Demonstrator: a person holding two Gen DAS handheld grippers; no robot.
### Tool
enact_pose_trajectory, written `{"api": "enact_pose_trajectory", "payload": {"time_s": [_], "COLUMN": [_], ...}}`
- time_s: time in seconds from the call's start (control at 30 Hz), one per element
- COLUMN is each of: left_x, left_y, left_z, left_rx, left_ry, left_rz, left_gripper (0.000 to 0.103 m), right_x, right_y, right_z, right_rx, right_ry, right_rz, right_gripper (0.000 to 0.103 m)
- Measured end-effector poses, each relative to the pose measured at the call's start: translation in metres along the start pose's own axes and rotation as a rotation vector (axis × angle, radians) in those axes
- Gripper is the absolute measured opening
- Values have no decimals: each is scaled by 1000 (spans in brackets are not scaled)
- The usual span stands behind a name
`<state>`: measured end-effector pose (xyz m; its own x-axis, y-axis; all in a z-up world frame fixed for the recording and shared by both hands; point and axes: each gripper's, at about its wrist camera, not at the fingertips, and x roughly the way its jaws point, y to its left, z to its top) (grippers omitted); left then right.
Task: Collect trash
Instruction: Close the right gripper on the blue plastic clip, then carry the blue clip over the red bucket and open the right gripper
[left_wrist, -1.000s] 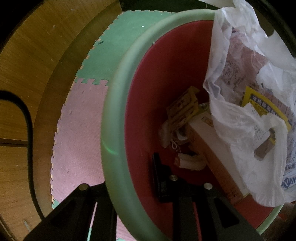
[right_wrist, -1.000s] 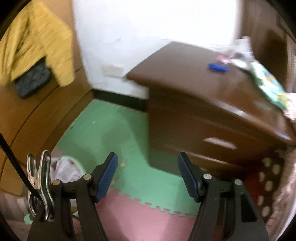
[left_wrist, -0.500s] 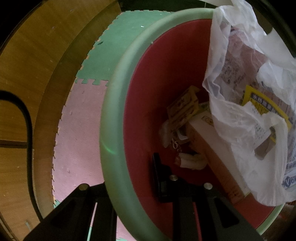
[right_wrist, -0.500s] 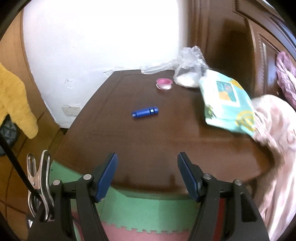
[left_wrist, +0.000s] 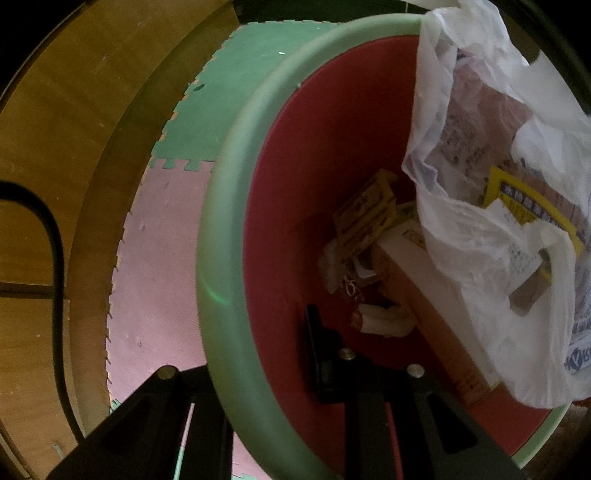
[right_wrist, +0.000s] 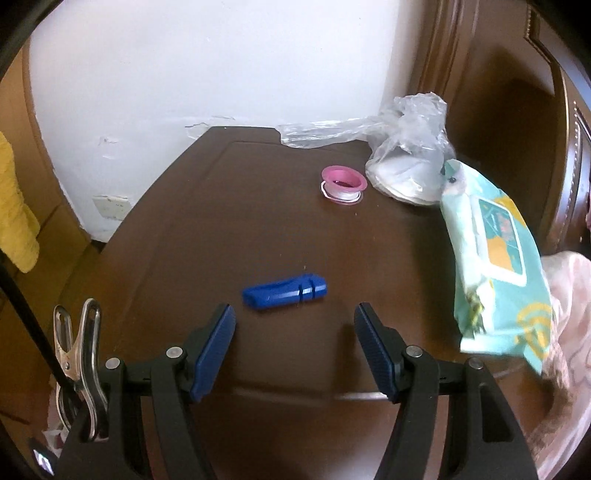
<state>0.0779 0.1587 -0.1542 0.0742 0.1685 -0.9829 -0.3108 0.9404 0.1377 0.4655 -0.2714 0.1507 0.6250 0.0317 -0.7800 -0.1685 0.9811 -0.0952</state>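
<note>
On the dark nightstand (right_wrist: 229, 236): blue plastic piece (right_wrist: 284, 290), lately swung into view, lying just ahead of my right gripper (right_wrist: 295, 343), jaws wide and empty (next pickup, likely). Left gripper (left_wrist: 258, 362): pinched on the green-rimmed trash bin (left_wrist: 221, 236), unmoved.

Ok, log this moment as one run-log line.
left gripper: shut on bin rim | right gripper: open, empty, above nightstand | nearest: blue cap | bin: white bag, boxes
</note>
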Motion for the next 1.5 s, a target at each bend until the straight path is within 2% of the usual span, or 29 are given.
{"api": "enact_pose_trajectory", "payload": {"time_s": [0.4, 0.6, 0.8, 0.93, 1.5], "left_x": [0, 0, 0, 0, 0], "left_y": [0, 0, 0, 0, -2], "left_z": [-1, -1, 0, 0, 0], "left_rx": [-1, -3, -8, -6, 3], "left_ry": [0, 0, -1, -2, -2], "left_rz": [0, -1, -3, -2, 2], "left_gripper": [17, 17, 17, 17, 17], "right_x": [18, 14, 10, -3, -82], "right_y": [-16, -14, -13, -10, 81], "right_z": [12, 9, 4, -1, -66], "right_rx": [62, 68, 80, 83, -96], "right_ry": [-11, -38, -58, -83, -158], "right_rz": [57, 51, 44, 77, 222], "right_gripper": [68, 51, 51, 51, 51]}}
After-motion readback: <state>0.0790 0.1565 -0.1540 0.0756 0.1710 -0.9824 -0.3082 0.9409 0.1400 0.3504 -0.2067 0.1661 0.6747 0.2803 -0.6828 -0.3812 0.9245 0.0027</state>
